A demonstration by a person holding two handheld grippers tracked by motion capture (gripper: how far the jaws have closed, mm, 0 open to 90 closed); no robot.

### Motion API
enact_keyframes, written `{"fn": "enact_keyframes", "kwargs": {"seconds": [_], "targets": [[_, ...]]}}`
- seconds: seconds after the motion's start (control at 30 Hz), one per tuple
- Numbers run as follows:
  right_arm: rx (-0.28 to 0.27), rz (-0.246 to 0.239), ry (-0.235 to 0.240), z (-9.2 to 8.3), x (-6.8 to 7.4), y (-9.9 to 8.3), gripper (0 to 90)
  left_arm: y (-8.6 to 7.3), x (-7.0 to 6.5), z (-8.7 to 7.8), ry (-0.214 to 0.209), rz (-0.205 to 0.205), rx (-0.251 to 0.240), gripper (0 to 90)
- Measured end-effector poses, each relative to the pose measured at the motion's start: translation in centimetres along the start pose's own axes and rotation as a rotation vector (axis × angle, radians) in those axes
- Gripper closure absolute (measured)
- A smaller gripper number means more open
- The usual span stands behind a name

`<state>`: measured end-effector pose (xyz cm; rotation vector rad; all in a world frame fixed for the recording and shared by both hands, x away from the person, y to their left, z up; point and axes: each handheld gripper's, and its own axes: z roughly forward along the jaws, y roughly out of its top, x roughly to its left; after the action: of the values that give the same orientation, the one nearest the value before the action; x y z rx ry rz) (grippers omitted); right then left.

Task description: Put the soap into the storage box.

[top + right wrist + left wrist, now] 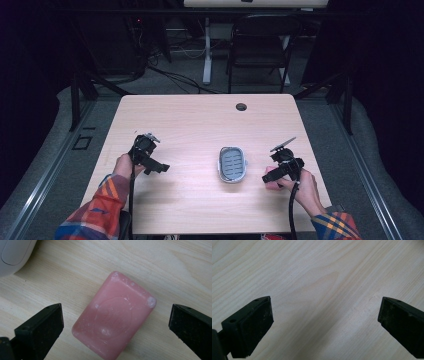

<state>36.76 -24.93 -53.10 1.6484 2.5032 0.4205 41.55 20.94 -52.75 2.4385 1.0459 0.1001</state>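
A pink bar of soap (113,316) lies flat on the wooden table, between the open jaws of my right gripper (115,322), which hovers just above it. In the high view the soap (270,178) peeks out beneath the right gripper (276,176) near the table's right front. A white soap dish (232,164) with a grey ribbed insert sits left of it at the table's centre; its rim (13,255) shows in the right gripper view's top left corner. My left gripper (155,167) is open over bare wood (324,315) on the left side.
The table (200,125) has a round cable hole (241,106) near its far edge. Beyond it stand a black chair (260,45) and a white desk leg (206,50) on the floor. Plaid sleeves (95,215) come in from the bottom.
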Motion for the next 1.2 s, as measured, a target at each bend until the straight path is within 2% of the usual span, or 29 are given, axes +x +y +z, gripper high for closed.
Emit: {"fn": "enact_keyframes", "kwargs": {"seconds": [0.07, 0.17, 0.2, 0.37, 0.47, 0.63, 0.77, 0.8, 0.87, 0.9, 1.03, 1.2], "targets": [[0.013, 0.000, -0.003, 0.2, 0.2, 0.1, 0.0, 0.0, 0.0, 0.0, 0.000, 0.000, 0.000, 0.0], [0.001, 0.014, -0.012, 0.6, 0.3, 0.2, 0.0, 0.0, 0.0, 0.0, -0.002, -0.002, -0.001, 0.0], [0.024, -0.002, -0.017, 0.5, 0.3, 0.3, 0.0, 0.0, 0.0, 0.0, -0.002, -0.002, 0.000, 0.0], [0.028, 0.007, -0.024, 0.9, 0.4, 0.3, 0.0, 0.0, 0.0, 0.0, 0.000, 0.000, 0.002, 0.0], [0.040, -0.004, -0.027, 1.0, 0.5, 0.3, 1.1, 0.0, 0.0, 0.0, 0.001, 0.000, 0.002, 0.0], [0.055, -0.010, -0.010, 1.1, 0.5, 0.3, 7.2, 0.0, 0.0, 0.0, 0.000, -0.002, 0.002, 0.0], [0.065, -0.010, -0.026, 1.2, 0.4, 0.3, 12.0, 0.0, 0.0, 0.0, 0.002, 0.000, 0.003, 0.0], [0.064, -0.011, -0.021, 1.2, 0.5, 0.3, 16.1, 0.0, 0.0, 0.0, 0.002, 0.001, 0.005, 0.0], [0.066, -0.011, -0.020, 1.2, 0.5, 0.3, 17.9, 0.0, 0.0, 0.0, 0.002, 0.001, 0.007, 0.0], [0.083, -0.021, -0.011, 1.2, 0.4, 0.3, 23.6, 0.0, -0.1, 0.0, 0.001, 0.000, 0.007, 0.0], [0.075, -0.013, 0.001, 1.3, 0.3, 0.2, 28.1, 0.0, 0.0, 0.0, 0.003, 0.001, 0.008, 0.0], [0.081, -0.018, -0.015, 1.3, 0.2, 0.2, 35.0, 0.0, -0.1, 0.0, 0.003, 0.001, 0.007, 0.0]]}}
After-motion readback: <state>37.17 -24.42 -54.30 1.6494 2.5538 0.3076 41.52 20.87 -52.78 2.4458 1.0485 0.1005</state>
